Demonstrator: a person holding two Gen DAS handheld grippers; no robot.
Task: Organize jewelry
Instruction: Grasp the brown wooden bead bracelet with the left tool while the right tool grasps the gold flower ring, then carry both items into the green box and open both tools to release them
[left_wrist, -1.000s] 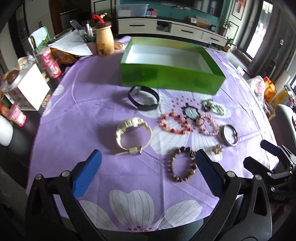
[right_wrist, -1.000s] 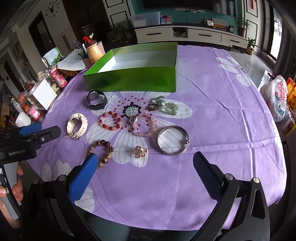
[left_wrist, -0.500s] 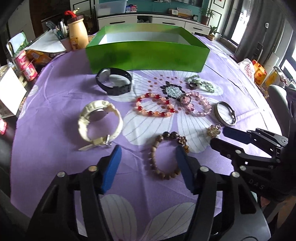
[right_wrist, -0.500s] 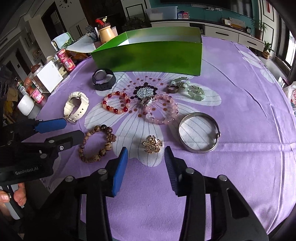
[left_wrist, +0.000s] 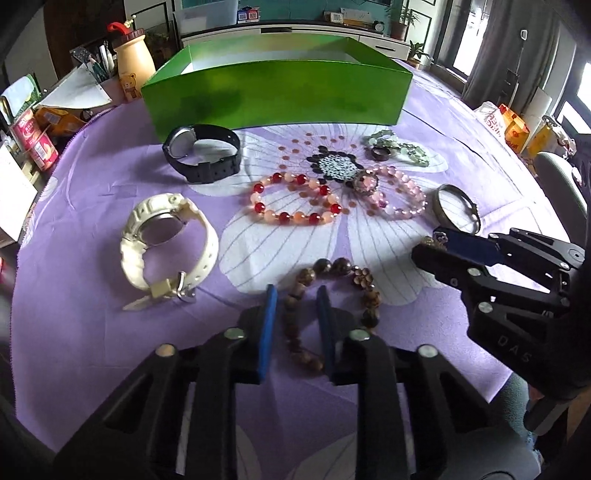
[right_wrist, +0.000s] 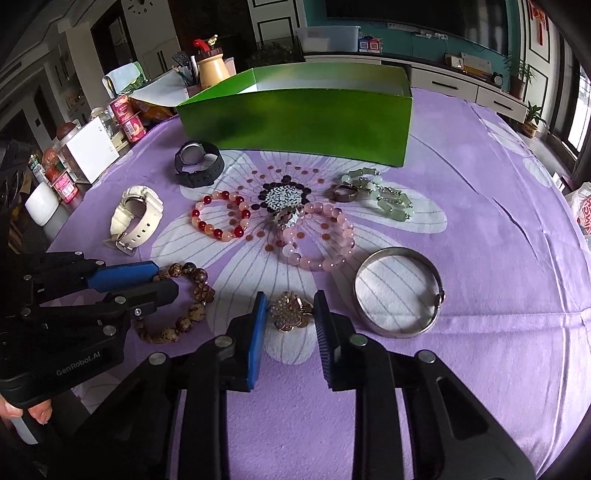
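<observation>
My left gripper (left_wrist: 296, 290) is down on the purple cloth, its blue pads narrowly apart around one side of the brown bead bracelet (left_wrist: 334, 267); the pads do not visibly press it. My right gripper (right_wrist: 288, 295) straddles the gold flower brooch (right_wrist: 290, 310) with small gaps on both sides. The open green box (left_wrist: 275, 90) stands at the back. A black watch (left_wrist: 201, 153), white watch (left_wrist: 166, 242), red bead bracelet (left_wrist: 295, 201), pink bead bracelet (left_wrist: 397, 194), metal bangle (right_wrist: 399, 291), jade chain (right_wrist: 384, 195) and a ring (right_wrist: 344, 192) lie on the cloth.
A beige bear bottle (left_wrist: 131, 70), pens, cans (left_wrist: 35, 138) and a white box (right_wrist: 92, 149) crowd the table's left edge. Bags (left_wrist: 511, 123) and a chair (left_wrist: 561, 184) stand off the right side. The cloth (right_wrist: 498, 221) is bare on the right.
Both grippers moved forward and down onto the cloth and narrowed. The left now brackets the brown bracelet, the right brackets the gold brooch.
</observation>
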